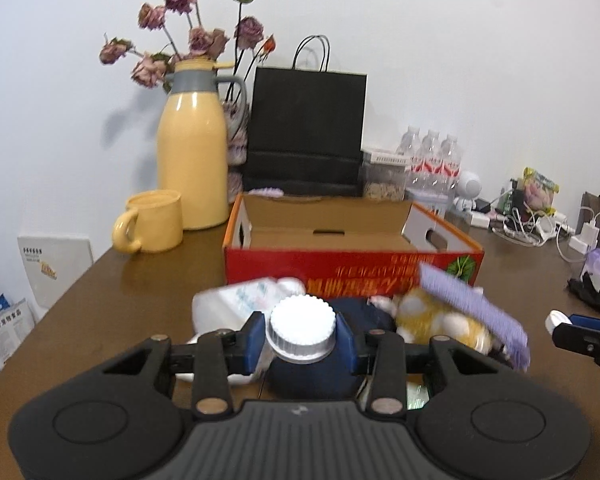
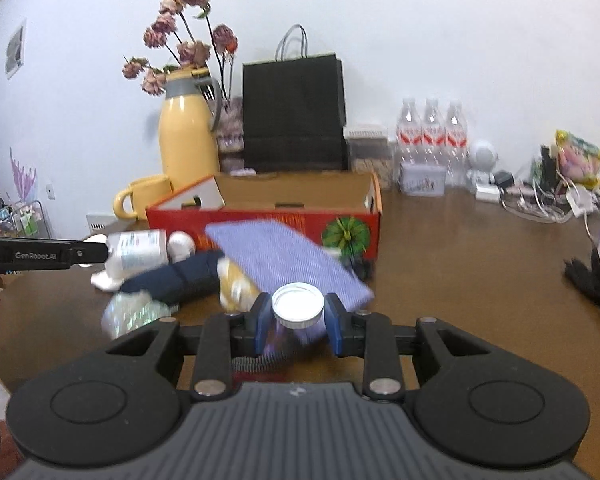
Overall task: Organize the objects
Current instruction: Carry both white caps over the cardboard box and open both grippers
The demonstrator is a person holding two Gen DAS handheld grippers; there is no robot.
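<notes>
One tool arm (image 2: 40, 256) marked "GenRobot.AI", red carton (image 2: 268, 220), print blurred

I seem to be working in a lived-in home room, not a lab. The brown wooden table (image 1: 148, 280) stands against a plain white wall and carries household clutter: a yellow thermos jug (image 1: 194, 160) stuffed with dried pink roses (image 1: 188, 32), a matching yellow ceramic mug (image 1: 152, 222), a black paper shopping bag (image 1: 306, 128), shrink-wrapped clear plastic water bottles (image 2: 432, 132), an open red cardboard box (image 1: 352, 248), and a tangle of white chargers and cables (image 2: 540, 200).
</notes>
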